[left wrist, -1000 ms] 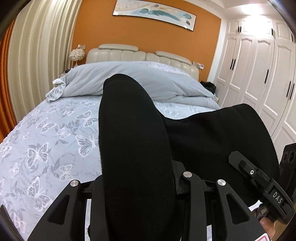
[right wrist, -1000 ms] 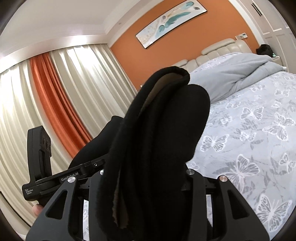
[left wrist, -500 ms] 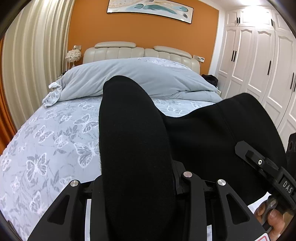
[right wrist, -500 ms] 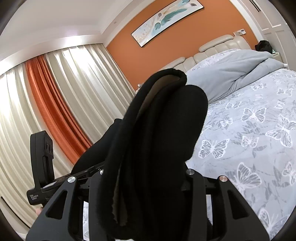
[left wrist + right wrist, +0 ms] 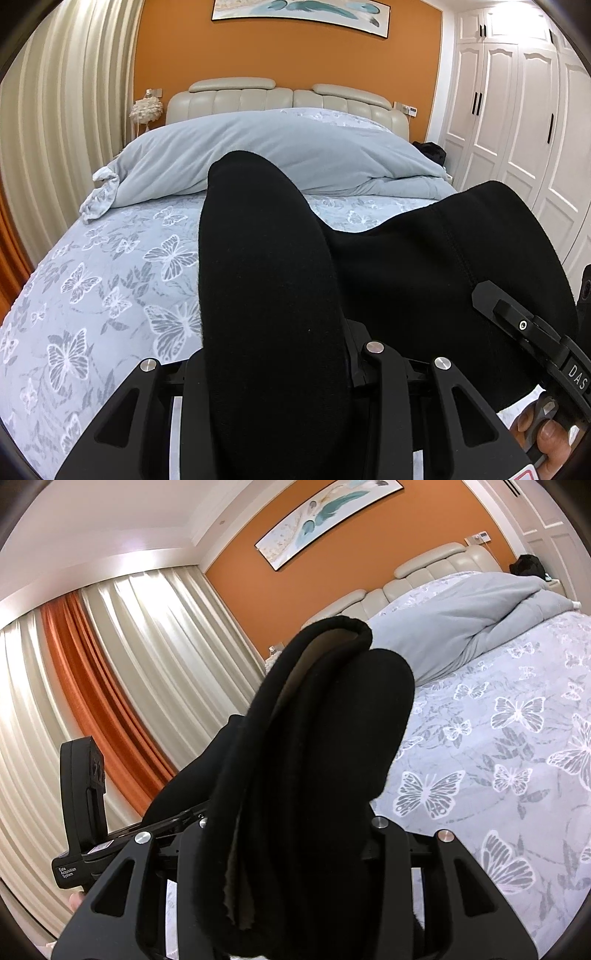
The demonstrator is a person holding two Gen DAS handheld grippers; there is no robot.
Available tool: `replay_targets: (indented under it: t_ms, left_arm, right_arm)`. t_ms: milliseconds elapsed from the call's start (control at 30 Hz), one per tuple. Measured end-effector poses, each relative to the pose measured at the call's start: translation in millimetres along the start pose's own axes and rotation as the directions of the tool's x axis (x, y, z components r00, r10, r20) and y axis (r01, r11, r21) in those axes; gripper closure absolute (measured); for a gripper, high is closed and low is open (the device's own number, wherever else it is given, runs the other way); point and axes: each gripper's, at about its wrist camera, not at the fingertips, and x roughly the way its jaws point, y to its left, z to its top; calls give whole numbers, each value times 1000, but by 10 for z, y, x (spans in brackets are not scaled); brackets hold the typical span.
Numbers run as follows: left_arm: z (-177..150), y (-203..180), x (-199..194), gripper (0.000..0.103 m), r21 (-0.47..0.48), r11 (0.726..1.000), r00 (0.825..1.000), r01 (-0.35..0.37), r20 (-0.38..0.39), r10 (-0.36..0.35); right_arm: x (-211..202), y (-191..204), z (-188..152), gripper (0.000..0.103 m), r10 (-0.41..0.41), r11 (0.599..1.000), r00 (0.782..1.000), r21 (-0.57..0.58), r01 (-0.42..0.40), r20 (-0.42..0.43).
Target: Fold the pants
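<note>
Left wrist view: left hand-held gripper [image 5: 273,373] clamped on a thick fold of black pants [image 5: 266,295], jaws narrow around the cloth, fingertips hidden by it. Cloth bulges up from 6 o'clock to frame centre and the rest of the pants spreads toward 3 o'clock as a wide black sheet with a visible seam, held up above the bed [image 5: 110,288]. Bed has a blue-grey butterfly sheet filling 7 to 10 o'clock. Grey duvet [image 5: 280,151] bunched at 12 o'clock against the cream headboard [image 5: 258,96]. Orange wall behind with a painting [image 5: 299,11] at the top edge. White wardrobe [image 5: 517,122] at 2 o'clock, cream curtains [image 5: 70,122] at 10 o'clock, small white lamp [image 5: 147,110] beside the headboard. At 4 to 5 o'clock the other black hand-held gripper body shows, with a person's fingers [image 5: 546,435] wrapped on it. Right wrist view: right hand-held gripper [image 5: 291,849] also clamped on the pants [image 5: 325,757], jaws narrow on several layers of folded edge with brownish lining showing between layers; fingertips hidden. Cloth stands up from 6 o'clock to centre, above the bed [image 5: 498,775] at 3 to 4 o'clock. Duvet [image 5: 461,616] at 1 to 2 o'clock, curtains with an orange stripe [image 5: 110,709] at 8 to 11 o'clock, left tool's black body at 8 o'clock. Pants hang between the two grippers, off the bed as far as visible.
</note>
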Motion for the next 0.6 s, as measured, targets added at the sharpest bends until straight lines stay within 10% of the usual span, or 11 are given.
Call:
replay_targets:
  t_ms: [600]
  left_arm:
    - [-51, 76, 544, 71, -21, 1000, 999, 14, -43, -15]
  right_arm:
    - [267, -515, -56, 64, -12, 998, 999, 67, 14, -37]
